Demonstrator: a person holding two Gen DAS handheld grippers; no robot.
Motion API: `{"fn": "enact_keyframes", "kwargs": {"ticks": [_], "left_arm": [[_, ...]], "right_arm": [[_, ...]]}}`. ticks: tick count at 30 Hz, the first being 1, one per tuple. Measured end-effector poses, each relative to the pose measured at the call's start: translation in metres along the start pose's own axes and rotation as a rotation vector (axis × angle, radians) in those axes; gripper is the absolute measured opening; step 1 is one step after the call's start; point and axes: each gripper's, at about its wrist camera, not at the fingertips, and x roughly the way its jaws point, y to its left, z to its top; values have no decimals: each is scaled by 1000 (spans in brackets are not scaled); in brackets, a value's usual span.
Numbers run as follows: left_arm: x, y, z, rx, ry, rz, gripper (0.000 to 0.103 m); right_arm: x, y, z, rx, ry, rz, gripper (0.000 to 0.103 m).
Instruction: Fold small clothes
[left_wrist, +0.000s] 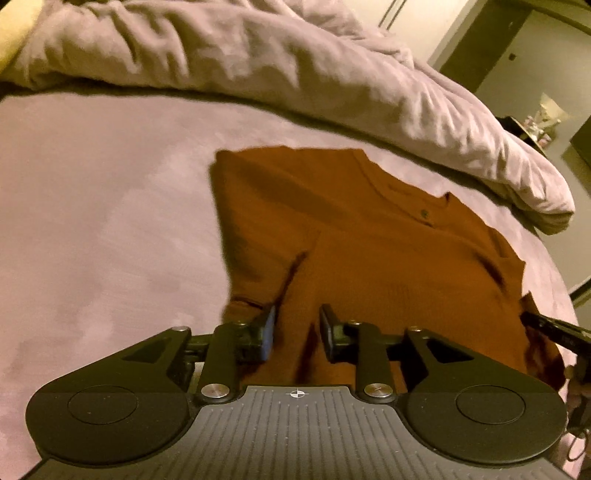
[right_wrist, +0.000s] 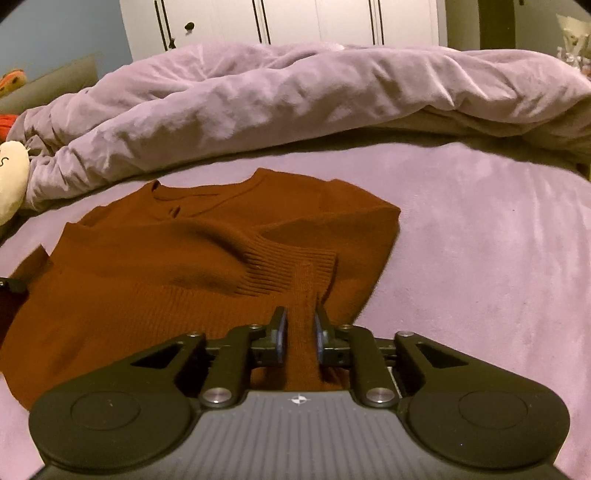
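Two hand-held grippers worked one rust-brown knit sweater (right_wrist: 177, 266), which lay spread on the bed (right_wrist: 480, 240) near its front edge, neckline toward the bunched lilac duvet (right_wrist: 295, 99) along the far side. Right hand-held gripper (right_wrist: 299, 332): jaws clenched on a raised pleat of the sweater's knit just below a ribbed cuff (right_wrist: 291, 266) folded across the body. Left hand-held gripper (left_wrist: 297, 328): jaws parted, released, hovering over the hem region with fabric visible between but not pinched. Likely hazard: a lift on the right side alone, with the left jaws unclosed, would drag the garment askew and spill the folded sleeve. The narrow pinch could also slip from the loose knit.
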Motion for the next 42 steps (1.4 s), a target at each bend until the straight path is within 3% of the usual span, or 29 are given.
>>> {"fn": "enact_keyframes", "kwargs": {"ticks": [3,5,7,15,22,29,38,42], "left_arm": [[8,-2,-1,-7,21,1,18],[8,-4,-2,3,21,20,14],[2,-4,-2,14,3,13,13],[-23,11,9,-75,-75,-24,12],[-40,7,25,-93,-159,-40,12],[-26,2,61,-113,-212,-21,11],[28,4,109,-113,-247,88,12],[54,-3,114,-60,-241,190,12]], "right_arm": [[4,4,1,-25,8,-23,18],[0,7,1,-38,-10,-36,8],[-8,10,1,-51,-36,-37,8],[-29,1,9,24,-119,-12,6],[-40,7,22,22,-189,-9,6],[-22,5,51,39,-232,-56,5],[45,8,109,-3,-262,-191,5],[72,11,118,-13,-260,-240,5]]}}
